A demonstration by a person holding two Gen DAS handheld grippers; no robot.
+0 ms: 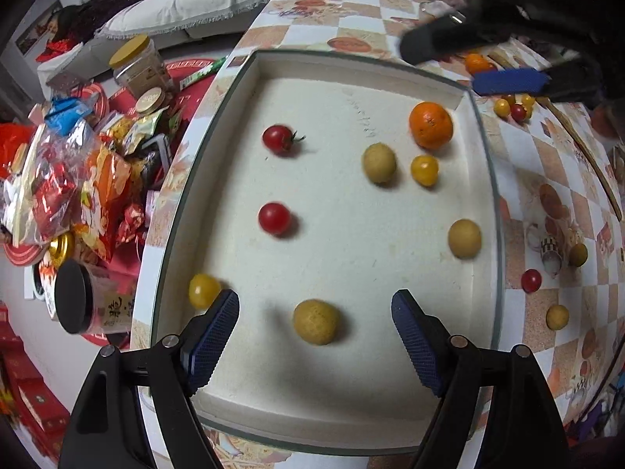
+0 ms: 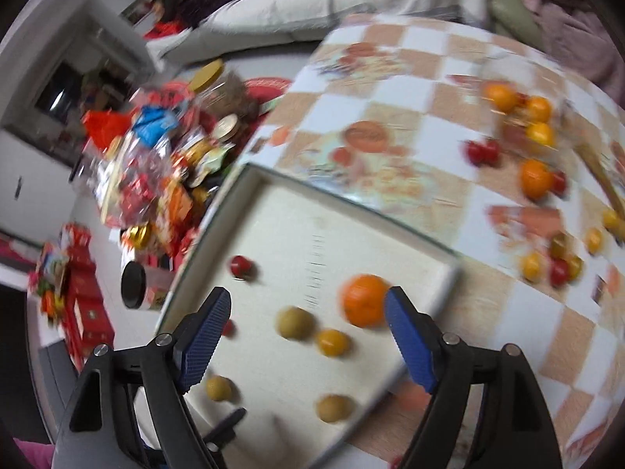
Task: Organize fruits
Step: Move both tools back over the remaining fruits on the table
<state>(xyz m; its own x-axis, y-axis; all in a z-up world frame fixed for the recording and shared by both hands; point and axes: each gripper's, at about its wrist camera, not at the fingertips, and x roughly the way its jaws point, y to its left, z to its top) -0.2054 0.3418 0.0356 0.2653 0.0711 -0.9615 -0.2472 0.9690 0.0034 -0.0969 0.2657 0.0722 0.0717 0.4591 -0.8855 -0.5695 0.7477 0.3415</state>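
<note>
Left wrist view: my left tongs (image 1: 315, 312) point steeply down over the white tray (image 1: 474, 164), jaws wide apart, nothing clamped. A yellow-brown fruit (image 1: 316, 321) lies on the tray floor between the pads, touching neither. A yellow tomato (image 1: 203, 290) sits just beside the left pad at the tray edge. Also in the tray: two red tomatoes (image 1: 278, 139), an orange (image 1: 431, 125), more yellow-brown fruits and one more yellow tomato. My right tongs (image 1: 468, 58) hang over the tray's far right corner, blurred. Loose fruits lie on the checkered counter (image 1: 547, 164) right of the tray. Snack bags and jars (image 1: 133, 66) are piled off the counter's left edge.

Right wrist view, motion-blurred: my right tongs (image 2: 308, 312) tilt down over the tray (image 2: 429, 252), jaws apart, gripping nothing. The orange (image 2: 363, 300) lies just beside the right pad; I cannot tell if they touch. Oranges and small tomatoes (image 2: 535, 174) are scattered on the counter (image 2: 410, 90) further right, well apart from the tray.
</note>
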